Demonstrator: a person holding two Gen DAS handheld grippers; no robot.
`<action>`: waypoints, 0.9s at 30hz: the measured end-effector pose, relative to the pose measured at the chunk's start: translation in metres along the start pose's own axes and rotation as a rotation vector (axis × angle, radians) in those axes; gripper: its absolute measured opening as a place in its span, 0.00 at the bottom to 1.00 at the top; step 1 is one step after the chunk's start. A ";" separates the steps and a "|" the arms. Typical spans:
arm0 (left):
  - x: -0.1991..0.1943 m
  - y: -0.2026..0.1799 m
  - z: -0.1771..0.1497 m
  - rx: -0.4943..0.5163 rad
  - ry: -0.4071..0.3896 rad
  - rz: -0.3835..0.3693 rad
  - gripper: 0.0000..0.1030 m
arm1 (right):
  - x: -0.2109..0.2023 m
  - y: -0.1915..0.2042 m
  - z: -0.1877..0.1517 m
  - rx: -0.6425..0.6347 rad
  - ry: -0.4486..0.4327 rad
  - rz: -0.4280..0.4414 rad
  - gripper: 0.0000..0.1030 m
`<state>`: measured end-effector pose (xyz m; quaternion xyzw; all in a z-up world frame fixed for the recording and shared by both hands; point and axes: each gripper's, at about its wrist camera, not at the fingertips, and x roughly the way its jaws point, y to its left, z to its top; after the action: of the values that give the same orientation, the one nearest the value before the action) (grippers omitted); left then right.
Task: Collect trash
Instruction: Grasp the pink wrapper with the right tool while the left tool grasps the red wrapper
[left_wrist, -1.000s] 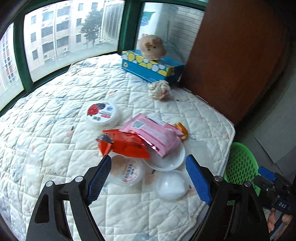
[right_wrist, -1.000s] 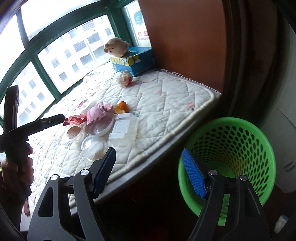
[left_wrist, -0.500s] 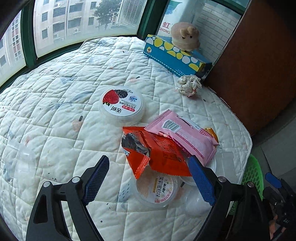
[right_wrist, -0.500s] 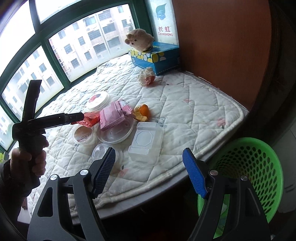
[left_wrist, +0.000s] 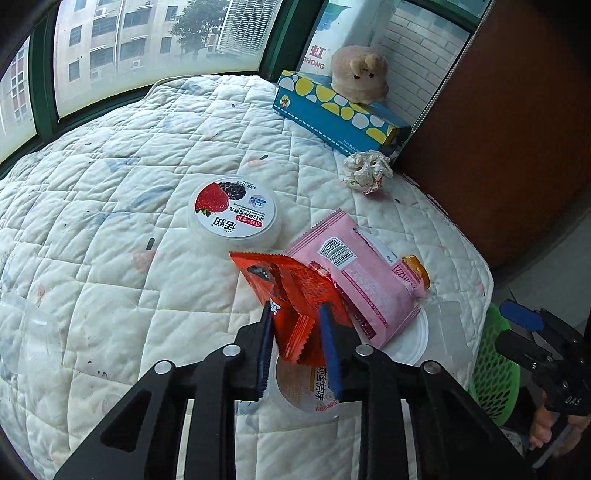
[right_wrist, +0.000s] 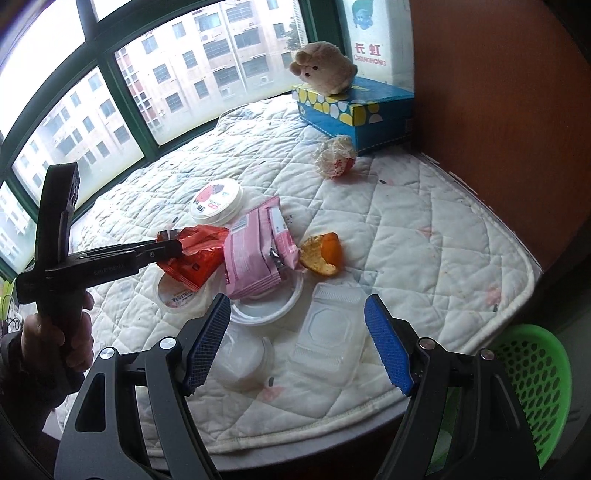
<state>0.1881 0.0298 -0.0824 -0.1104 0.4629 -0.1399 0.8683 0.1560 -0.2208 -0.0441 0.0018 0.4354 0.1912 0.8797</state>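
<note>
Left gripper (left_wrist: 295, 328): we see its jaws pinching the red wrapper (left_wrist: 291, 291), held at 12 o'clock.
Right gripper (right_wrist: 299, 339): jaws spread, over the clear box (right_wrist: 328, 332).
Pink packet (left_wrist: 365, 273): at 1 o'clock, touching our wrapper.
Basket (right_wrist: 532, 373): at 3 o'clock.

daylight from windows (right_wrist: 177, 85) | soft shadows | fisheye-warped edges | sharp
</note>
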 end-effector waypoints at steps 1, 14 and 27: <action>-0.002 0.001 0.000 -0.001 -0.001 0.000 0.14 | 0.004 0.002 0.004 -0.007 0.005 0.005 0.73; -0.032 0.024 -0.003 -0.010 -0.051 0.001 0.06 | 0.078 0.034 0.048 -0.121 0.105 0.027 0.73; -0.058 0.041 0.001 -0.038 -0.108 -0.014 0.06 | 0.136 0.043 0.053 -0.173 0.207 -0.018 0.73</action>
<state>0.1641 0.0882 -0.0498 -0.1377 0.4172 -0.1310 0.8887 0.2564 -0.1270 -0.1079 -0.0977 0.5056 0.2194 0.8287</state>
